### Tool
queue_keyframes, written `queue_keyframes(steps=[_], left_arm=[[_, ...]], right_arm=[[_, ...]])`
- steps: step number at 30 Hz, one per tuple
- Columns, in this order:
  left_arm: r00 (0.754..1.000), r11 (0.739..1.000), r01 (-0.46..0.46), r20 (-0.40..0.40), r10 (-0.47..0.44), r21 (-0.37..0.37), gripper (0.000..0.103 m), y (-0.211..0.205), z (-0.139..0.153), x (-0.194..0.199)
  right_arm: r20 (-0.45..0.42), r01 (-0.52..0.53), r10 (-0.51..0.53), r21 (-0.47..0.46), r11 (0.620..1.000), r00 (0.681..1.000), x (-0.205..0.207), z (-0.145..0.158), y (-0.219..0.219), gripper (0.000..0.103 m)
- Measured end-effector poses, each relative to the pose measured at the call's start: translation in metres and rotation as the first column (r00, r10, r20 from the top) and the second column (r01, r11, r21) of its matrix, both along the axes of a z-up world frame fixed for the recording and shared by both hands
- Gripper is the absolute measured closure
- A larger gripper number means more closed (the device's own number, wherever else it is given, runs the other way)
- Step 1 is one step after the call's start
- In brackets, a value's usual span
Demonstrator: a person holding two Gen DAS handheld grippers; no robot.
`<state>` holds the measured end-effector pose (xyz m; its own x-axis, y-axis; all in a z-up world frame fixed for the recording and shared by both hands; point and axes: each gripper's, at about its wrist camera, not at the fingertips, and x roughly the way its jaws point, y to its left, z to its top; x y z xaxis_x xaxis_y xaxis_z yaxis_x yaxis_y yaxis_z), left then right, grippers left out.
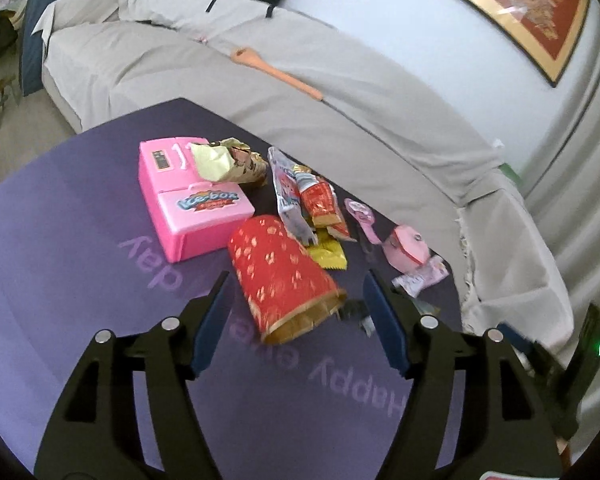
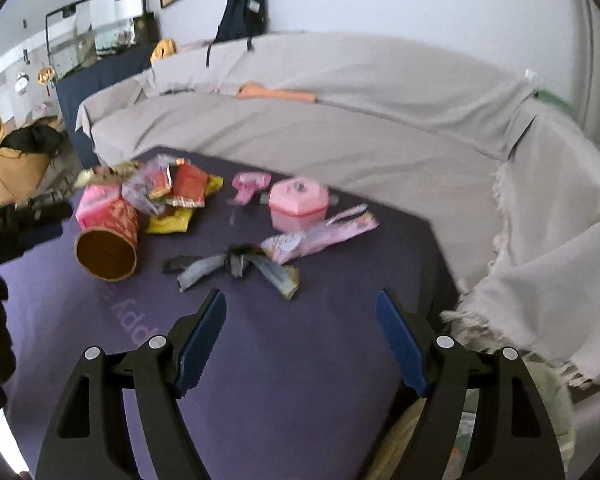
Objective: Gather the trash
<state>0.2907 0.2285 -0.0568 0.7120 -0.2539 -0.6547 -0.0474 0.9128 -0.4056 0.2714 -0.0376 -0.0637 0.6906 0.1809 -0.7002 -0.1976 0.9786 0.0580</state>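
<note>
Red cup [image 1: 286, 276] btwn left fingers [image 1: 214, 322], untouched

The purple mat [image 1: 80, 208] was viewed obliquely downward and closely from both wrist cameras, the red tube [image 1: 284, 280] shared, lying at twelve o'clock left, ten o'clock right.

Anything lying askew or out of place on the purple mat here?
Yes. The red cup lies tipped on its side, open mouth toward the cameras. Crumpled snack wrappers are strewn beside the pink toy fridge, and a twisted grey wrapper lies apart, nearer the right hand-held gripper.
</note>
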Motion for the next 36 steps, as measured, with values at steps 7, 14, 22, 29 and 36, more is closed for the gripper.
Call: queue_keyframes(steps=[7,14,22,29,36], left_arm=[[0.989,0.997,-0.074,-0.128,0.072,-0.008,0.040,0.003,-0.028,0.039],[0.995,1.000,0.015,-0.098,-0.016,-0.011,0.053,-0.001,-0.022,0.028],[0.986,0.990,0.139,-0.096,-0.140,-0.014,0.062,0.004,-0.008,-0.002],[0.983,0.988,0.153,-0.101,-0.155,-0.030,0.057,0.014,-0.017,-0.008],[0.994,0.990,0.060,-0.081,-0.071,-0.129,0.044,0.027,-0.021,-0.002]], right_arm=[[-0.045,0.028,-0.029,-0.010,1.000,0.999,0.014,-0.018,-0.011,0.030],[-0.052,-0.055,0.063,0.145,0.988,0.997,0.043,-0.018,-0.013,0.030],[-0.098,0.118,-0.103,0.171,0.978,0.990,0.103,-0.032,-0.014,0.030],[-0.170,0.080,-0.063,0.095,0.992,0.983,0.121,-0.056,0.006,0.063],[-0.207,-0.024,0.041,0.085,0.996,0.977,0.077,-0.050,0.014,0.081]])
